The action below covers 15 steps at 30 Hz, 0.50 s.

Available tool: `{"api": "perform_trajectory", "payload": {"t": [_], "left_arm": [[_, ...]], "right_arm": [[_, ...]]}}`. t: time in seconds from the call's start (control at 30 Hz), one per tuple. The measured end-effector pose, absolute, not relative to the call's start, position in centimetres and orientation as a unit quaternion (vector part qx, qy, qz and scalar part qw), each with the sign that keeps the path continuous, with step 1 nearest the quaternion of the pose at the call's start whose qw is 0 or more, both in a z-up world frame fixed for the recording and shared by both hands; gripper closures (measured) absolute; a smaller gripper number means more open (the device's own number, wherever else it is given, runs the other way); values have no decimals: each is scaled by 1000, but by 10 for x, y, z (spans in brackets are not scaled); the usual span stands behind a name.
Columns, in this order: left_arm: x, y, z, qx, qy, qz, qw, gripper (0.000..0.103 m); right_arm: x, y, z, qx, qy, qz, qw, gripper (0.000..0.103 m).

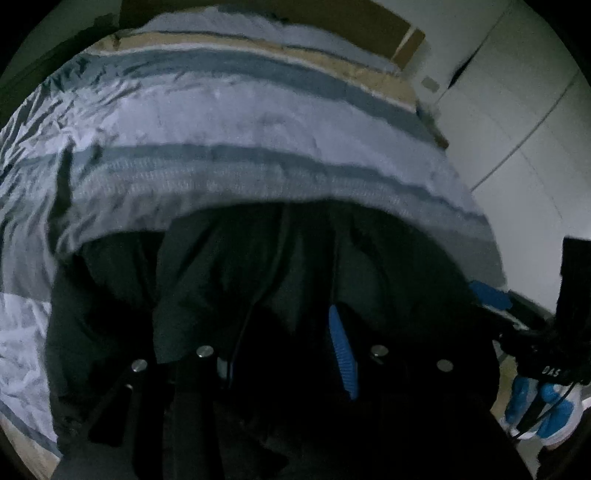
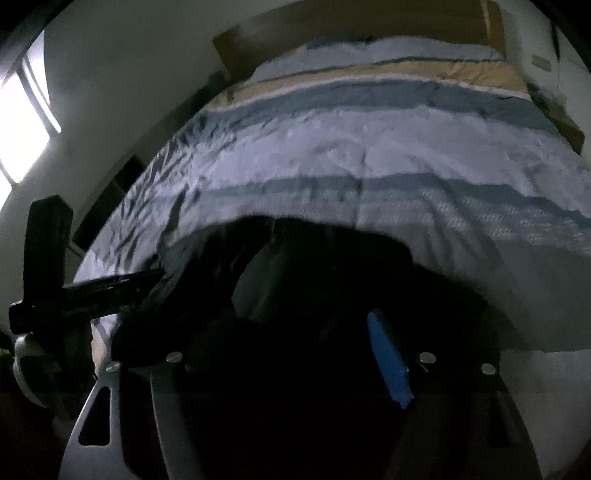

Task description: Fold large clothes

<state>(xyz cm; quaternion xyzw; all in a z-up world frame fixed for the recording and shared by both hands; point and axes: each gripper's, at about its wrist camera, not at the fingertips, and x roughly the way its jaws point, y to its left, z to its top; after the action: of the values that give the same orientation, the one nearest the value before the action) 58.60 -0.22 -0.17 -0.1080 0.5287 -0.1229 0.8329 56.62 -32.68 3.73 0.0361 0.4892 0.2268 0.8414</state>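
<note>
A dark garment point(image 1: 221, 266) point(image 2: 295, 258) lies spread on the near part of a bed, over a striped blue, white and tan duvet point(image 1: 258, 110) point(image 2: 369, 147). My left gripper point(image 1: 266, 325) hangs over it with its jaws apart. Its blue pad point(image 1: 341, 354) shows bare, while the other finger is lost in the dark. My right gripper point(image 2: 280, 325) is open wider above the same cloth, and one of its fingers carries a blue pad point(image 2: 388, 358). No cloth is pinched in either. Each gripper shows at the edge of the other's view: right gripper point(image 1: 491, 297), left gripper point(image 2: 110, 284).
A wooden headboard point(image 1: 332, 18) point(image 2: 332, 29) closes the far end of the bed. White cupboard doors point(image 1: 517, 110) stand to the right and a bright window point(image 2: 22, 122) to the left. Something blue and white point(image 1: 535, 410) lies low at the right.
</note>
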Motion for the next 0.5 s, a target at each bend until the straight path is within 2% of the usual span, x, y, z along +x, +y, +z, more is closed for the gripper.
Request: {"api": "perform_trajectory", "payload": {"t": [0.5], "left_arm": [[559,-20,-81,-49,545,-88,833,63]], "right_arm": [[543,-327,-40,-28,515,213,830,30]]}}
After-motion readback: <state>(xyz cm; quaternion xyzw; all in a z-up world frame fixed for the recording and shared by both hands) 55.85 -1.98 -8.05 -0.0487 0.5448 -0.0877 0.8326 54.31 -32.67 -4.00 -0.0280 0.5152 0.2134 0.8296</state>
